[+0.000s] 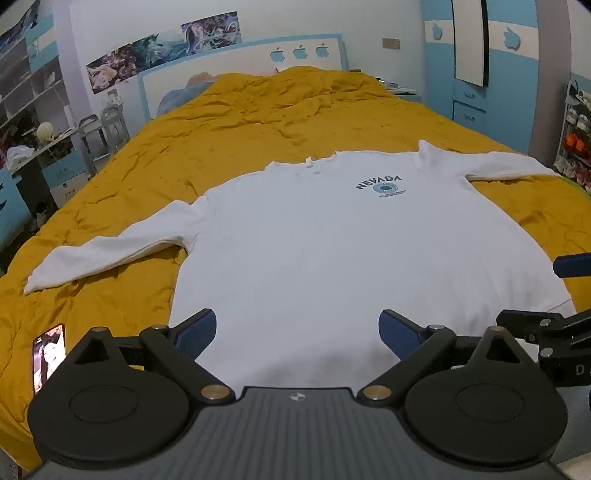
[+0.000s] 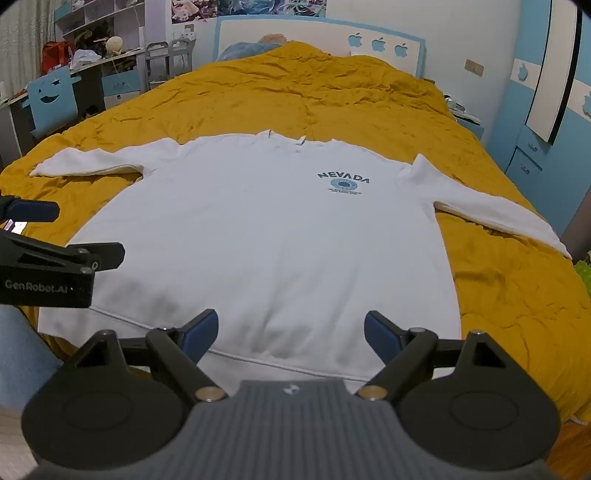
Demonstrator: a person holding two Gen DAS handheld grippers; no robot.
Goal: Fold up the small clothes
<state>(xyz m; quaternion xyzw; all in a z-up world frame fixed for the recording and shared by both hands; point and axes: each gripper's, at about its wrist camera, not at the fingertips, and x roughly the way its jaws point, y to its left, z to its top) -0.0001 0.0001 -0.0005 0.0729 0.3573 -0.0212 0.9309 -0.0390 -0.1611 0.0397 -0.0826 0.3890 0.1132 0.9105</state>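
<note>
A white long-sleeved shirt (image 1: 332, 240) lies flat, front up, sleeves spread, on a bed's mustard cover (image 1: 240, 118). Its chest print reads "NEVADA" above a round blue emblem. The left gripper (image 1: 297, 332) and right gripper (image 2: 291, 330) hang over the hem, jaws wide apart, holding nothing. The left gripper's side reads "GenRobot.AI". A lit phone (image 1: 49, 356) lies on the cover.

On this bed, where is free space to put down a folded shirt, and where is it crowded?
The wide yellow bedspread between the white sweatshirt collar and the headboard is bare. A smaller bare strip lies beside the sweatshirt below its right sleeve. Crowded: the near edge, where both open grippers hover, and the near left corner, where a phone lies.
</note>
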